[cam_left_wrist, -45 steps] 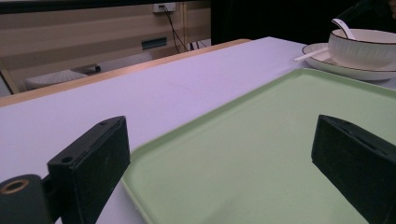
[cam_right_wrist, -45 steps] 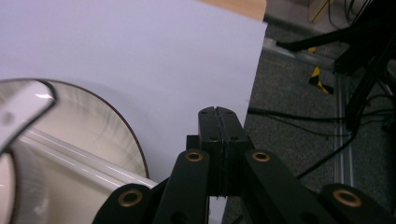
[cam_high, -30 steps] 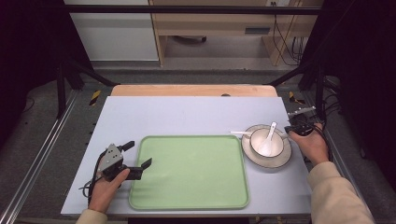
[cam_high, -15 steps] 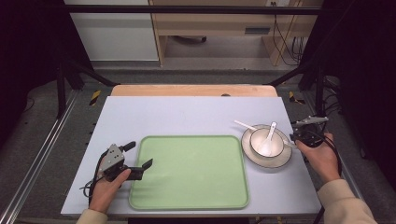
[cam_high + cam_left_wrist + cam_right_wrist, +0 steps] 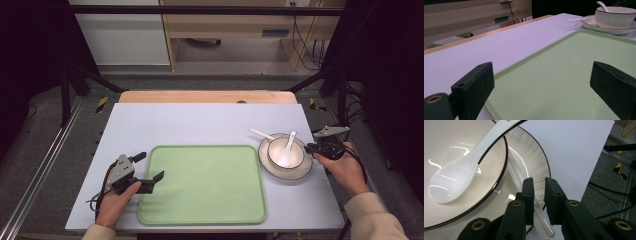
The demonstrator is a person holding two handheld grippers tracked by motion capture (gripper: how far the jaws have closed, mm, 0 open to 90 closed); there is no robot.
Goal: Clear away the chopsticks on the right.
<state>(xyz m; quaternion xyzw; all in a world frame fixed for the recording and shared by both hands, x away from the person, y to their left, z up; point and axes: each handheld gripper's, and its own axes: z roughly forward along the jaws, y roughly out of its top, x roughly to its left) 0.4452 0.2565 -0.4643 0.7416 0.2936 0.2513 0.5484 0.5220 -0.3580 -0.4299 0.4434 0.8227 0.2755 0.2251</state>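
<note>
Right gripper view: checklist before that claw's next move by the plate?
1. Right claw unloaded: ok. Narrow gap, jaws just closed a little, nothing between them.
2. White stick settled: ok. It lies on the plate beside the bowl, below the claw.
3. Spoon resting in bowl: ok.
4. Left claw open, at the left edge of the tray: ok.
5. Right claw clear of the stick: cannot tell.

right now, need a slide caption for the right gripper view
Right hand-held gripper, jaws nearly closed, poised over the plate rim beside a bowl holding a white spoon.
</note>
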